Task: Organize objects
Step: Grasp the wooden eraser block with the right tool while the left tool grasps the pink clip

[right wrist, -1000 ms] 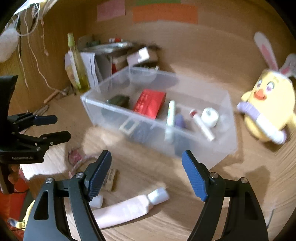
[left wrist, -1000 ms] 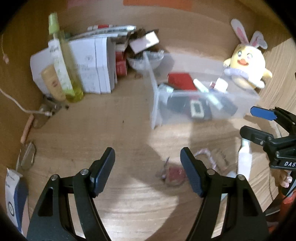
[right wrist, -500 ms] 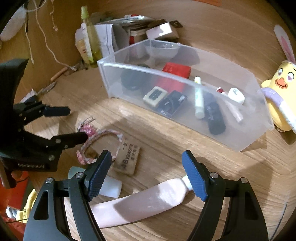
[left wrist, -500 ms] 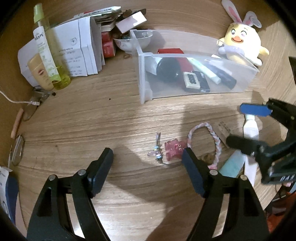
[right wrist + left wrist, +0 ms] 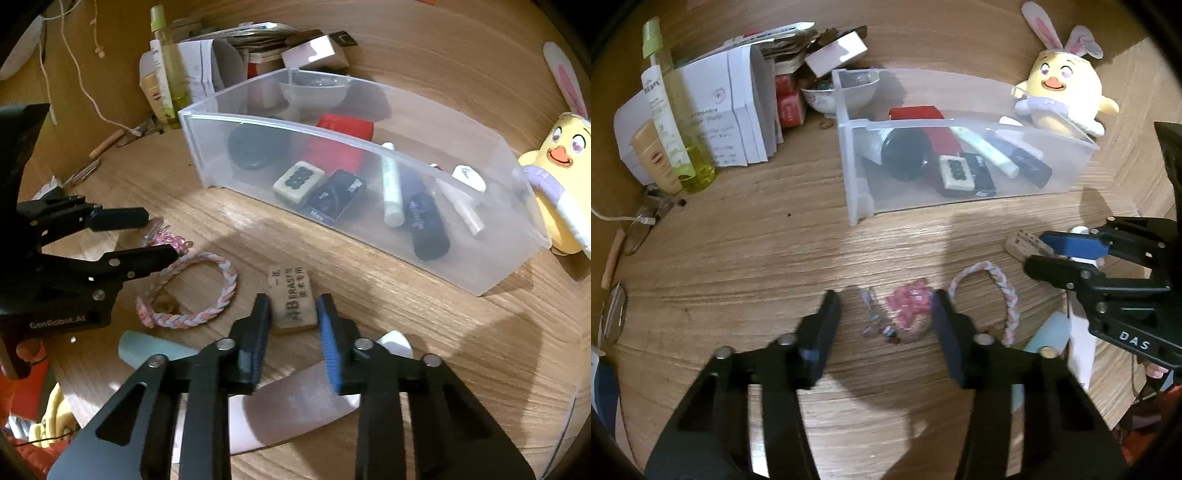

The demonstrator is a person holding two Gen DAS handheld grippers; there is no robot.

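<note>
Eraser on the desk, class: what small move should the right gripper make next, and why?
Probably close on it. The right gripper is open with its fingers on either side of the eraser, which lies flat on the desk outside the clear box. Closing would secure it for lifting into the box.

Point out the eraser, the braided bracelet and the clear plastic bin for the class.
eraser (image 5: 293, 300): right wrist view, on its printed top face.
braided bracelet (image 5: 225, 291): right wrist view, on the right side of its loop.
clear plastic bin (image 5: 461, 258): right wrist view, on its near wall.
</note>
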